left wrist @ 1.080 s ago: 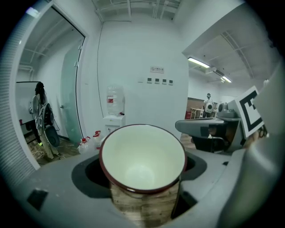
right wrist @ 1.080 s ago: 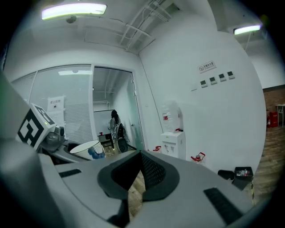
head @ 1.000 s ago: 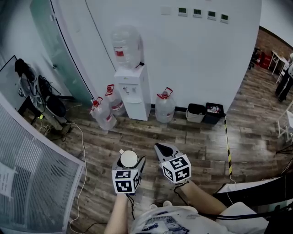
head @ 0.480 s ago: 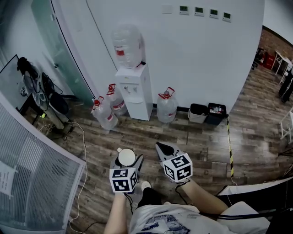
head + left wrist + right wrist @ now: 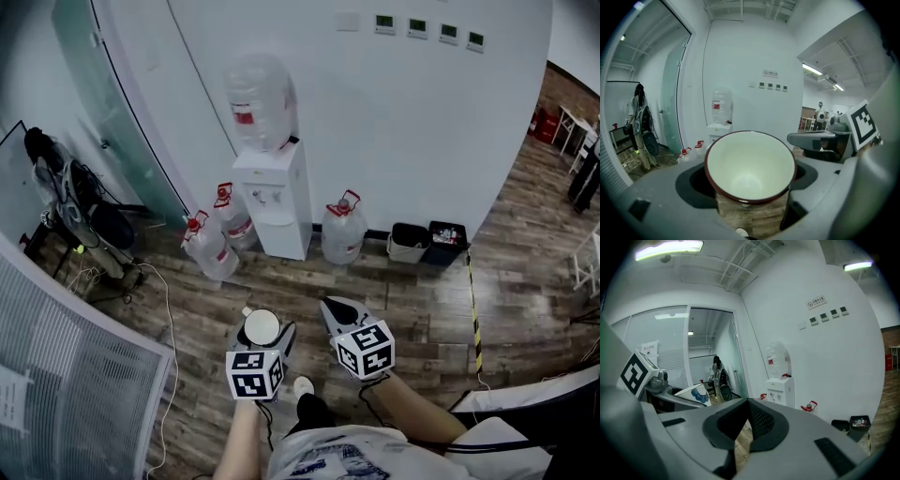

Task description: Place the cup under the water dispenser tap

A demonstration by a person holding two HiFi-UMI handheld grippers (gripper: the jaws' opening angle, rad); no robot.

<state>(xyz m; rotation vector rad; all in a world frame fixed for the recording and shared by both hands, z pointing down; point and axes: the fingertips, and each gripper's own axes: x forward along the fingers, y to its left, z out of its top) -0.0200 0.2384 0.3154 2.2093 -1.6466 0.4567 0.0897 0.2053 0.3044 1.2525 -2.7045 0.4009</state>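
Note:
A white water dispenser [image 5: 273,200] with a big clear bottle [image 5: 260,101] on top stands against the wall, well ahead of me. My left gripper [image 5: 262,335] is shut on a cup [image 5: 262,326] that is white inside with a dark red rim. In the left gripper view the cup [image 5: 750,165] fills the space between the jaws, mouth toward the camera, and the dispenser [image 5: 719,129] is small behind it. My right gripper [image 5: 331,307] hangs beside it, shut with nothing in it; in the right gripper view its tips [image 5: 747,402] meet.
Three spare water jugs [image 5: 209,247] [image 5: 231,212] [image 5: 343,232] sit on the wood floor around the dispenser. Two small bins [image 5: 410,239] stand to its right. A chair with bags [image 5: 82,208] and a glass partition [image 5: 112,94] are at left. Striped tape [image 5: 473,311] crosses the floor.
The dispenser has come a little nearer and larger in the head view, and a foot shows below the grippers. Both grippers keep their pose and the cup stays held.

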